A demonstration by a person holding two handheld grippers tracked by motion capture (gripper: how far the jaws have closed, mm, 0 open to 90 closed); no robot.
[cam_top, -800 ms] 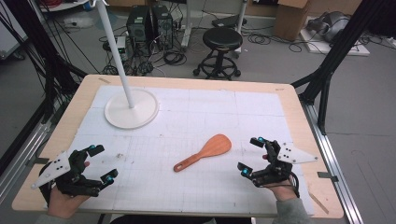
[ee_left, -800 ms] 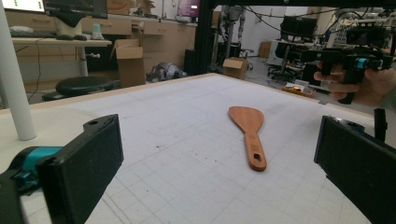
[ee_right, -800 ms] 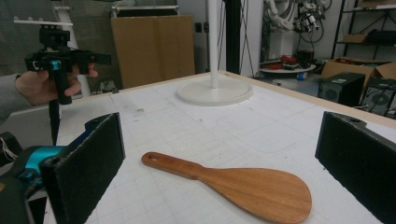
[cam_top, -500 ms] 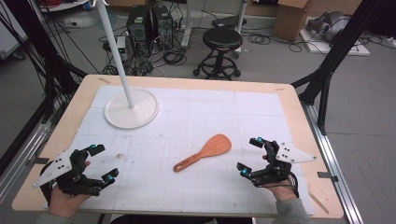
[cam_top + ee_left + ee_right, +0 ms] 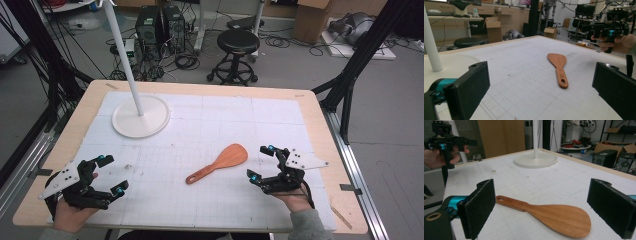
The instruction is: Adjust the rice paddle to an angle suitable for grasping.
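A wooden spatula (image 5: 220, 162) lies flat on the white mat, blade toward the far right and handle toward the near left. My right gripper (image 5: 261, 162) hovers just right of the blade, open, with nothing between its pads. In the right gripper view the spatula (image 5: 559, 217) lies on the mat ahead of the two wide-apart jaws of that gripper (image 5: 544, 205). My left gripper (image 5: 112, 173) is open and empty at the near left, well away from the spatula (image 5: 559, 65). Its own view looks between its spread jaws (image 5: 540, 87) at the mat.
A white round stand base (image 5: 141, 116) with a tall pole (image 5: 122, 50) stands at the far left of the mat. The wooden table edge (image 5: 200, 87) frames the mat. Beyond it on the floor are a black stool (image 5: 239, 42) and several computer cases and cables.
My right gripper has crept slightly left toward the spatula's blade. The left gripper and the spatula have kept their places.
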